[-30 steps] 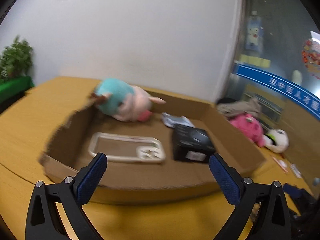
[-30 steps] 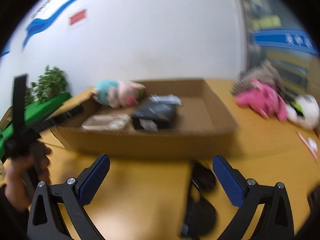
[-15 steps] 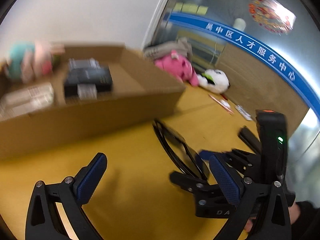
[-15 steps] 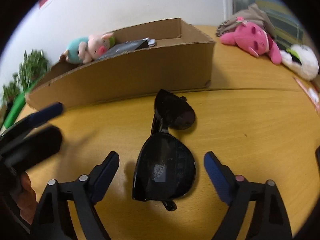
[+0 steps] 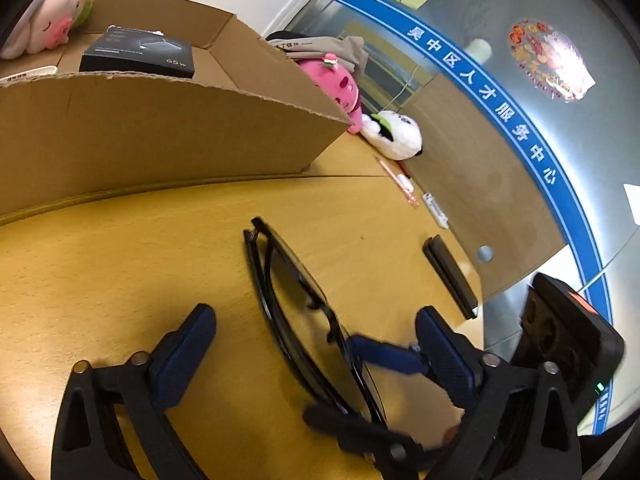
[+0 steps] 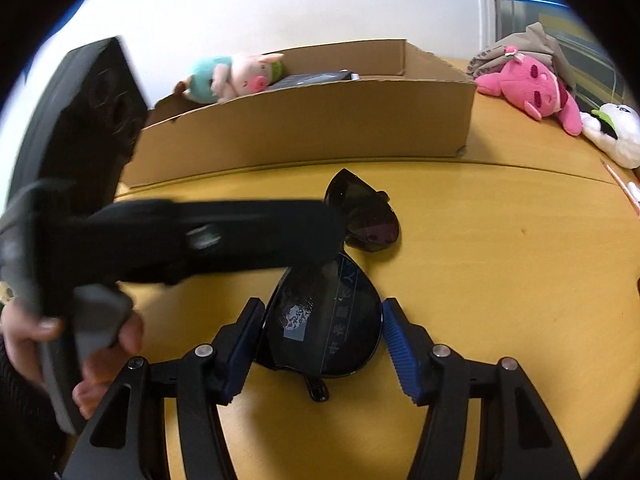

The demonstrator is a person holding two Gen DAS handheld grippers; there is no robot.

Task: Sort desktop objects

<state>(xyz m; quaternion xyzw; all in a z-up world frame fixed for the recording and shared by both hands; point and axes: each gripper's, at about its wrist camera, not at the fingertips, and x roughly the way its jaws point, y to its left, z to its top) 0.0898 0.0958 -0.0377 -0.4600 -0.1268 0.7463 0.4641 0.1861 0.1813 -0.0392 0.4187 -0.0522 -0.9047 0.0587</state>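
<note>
Sunglasses (image 6: 326,320), black box (image 5: 138,56) marked "65 W"

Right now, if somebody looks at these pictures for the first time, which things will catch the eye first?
First, the black folded sunglasses lying on the yellow wooden table, with the right gripper straddling one lens, jaws close on both sides. Next, the long brown cardboard box behind them, holding a teal-and-pink plush pig. To its right lies a bright pink plush toy.
</note>
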